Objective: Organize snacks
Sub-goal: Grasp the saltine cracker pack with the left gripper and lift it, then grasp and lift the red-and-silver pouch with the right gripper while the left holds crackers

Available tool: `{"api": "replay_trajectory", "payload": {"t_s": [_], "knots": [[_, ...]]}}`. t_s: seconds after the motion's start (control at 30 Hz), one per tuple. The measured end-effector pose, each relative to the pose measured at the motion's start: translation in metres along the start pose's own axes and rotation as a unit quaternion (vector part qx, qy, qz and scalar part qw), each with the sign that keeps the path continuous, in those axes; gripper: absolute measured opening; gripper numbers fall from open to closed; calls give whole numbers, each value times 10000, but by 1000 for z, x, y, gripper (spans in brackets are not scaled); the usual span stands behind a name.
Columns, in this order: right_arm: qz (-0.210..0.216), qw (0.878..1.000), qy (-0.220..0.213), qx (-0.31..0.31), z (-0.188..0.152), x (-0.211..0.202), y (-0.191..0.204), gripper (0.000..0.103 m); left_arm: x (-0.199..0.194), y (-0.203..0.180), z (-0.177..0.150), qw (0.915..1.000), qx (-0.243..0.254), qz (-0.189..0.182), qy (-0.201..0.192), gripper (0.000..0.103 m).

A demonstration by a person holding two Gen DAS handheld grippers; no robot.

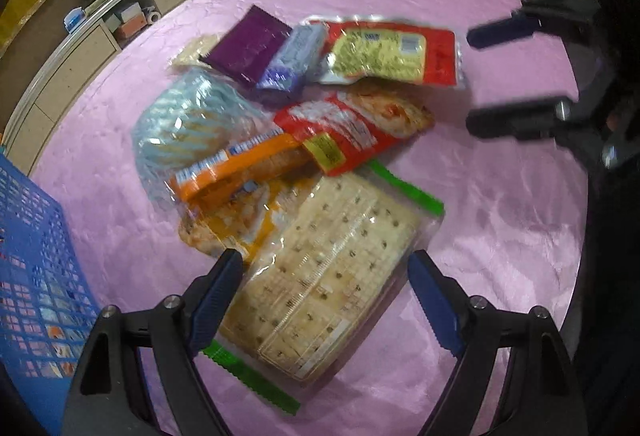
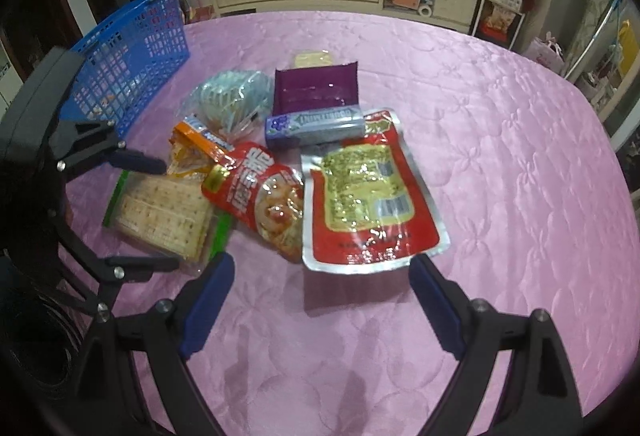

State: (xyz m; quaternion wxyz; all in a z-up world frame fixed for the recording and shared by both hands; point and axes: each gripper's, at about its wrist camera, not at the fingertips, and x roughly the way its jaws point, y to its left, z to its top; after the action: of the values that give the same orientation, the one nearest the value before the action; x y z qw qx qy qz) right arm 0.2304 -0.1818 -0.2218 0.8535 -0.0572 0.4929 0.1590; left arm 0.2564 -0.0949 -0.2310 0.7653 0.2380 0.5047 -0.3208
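Observation:
A heap of snacks lies on the pink tablecloth [image 2: 480,156]. My left gripper [image 1: 322,260] is open, pointing down, its fingers on either side of a clear cracker pack with green edges [image 1: 332,276], pads not pressing. In the right wrist view that left gripper [image 2: 168,214] straddles the cracker pack [image 2: 164,212]. My right gripper [image 2: 322,264] is open and empty, its tips just short of a red and silver pouch [image 2: 368,196]. A red snack bag [image 2: 264,196], an orange pack [image 2: 200,144] and a violet gum box [image 2: 316,126] lie between.
A blue mesh basket [image 2: 132,48] stands at the table's left, close beside my left gripper. A purple packet [image 2: 316,86], a light blue bag [image 2: 232,96] and a pale pack [image 2: 314,58] lie at the heap's far side. Cabinets and shelves stand beyond the table.

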Motion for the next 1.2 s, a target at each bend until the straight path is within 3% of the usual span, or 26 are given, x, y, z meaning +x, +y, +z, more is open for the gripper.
{"api": "replay_trajectory", "payload": {"t_s": [0.27, 0.47, 0.73, 1.2], "knots": [[93, 9999, 36, 88, 4, -2, 2, 92, -20, -19, -21, 9997, -219, 59, 15, 66], [45, 9999, 15, 135, 13, -5, -2, 92, -52, -14, -30, 9967, -688, 286, -310, 66], [-58, 9996, 263, 92, 35, 15, -15, 92, -79, -4, -29, 9858, -1417, 662, -606, 66], [-215, 9950, 958, -208, 69, 77, -27, 92, -51, 28, 19, 9761, -1971, 659, -636, 66]]}}
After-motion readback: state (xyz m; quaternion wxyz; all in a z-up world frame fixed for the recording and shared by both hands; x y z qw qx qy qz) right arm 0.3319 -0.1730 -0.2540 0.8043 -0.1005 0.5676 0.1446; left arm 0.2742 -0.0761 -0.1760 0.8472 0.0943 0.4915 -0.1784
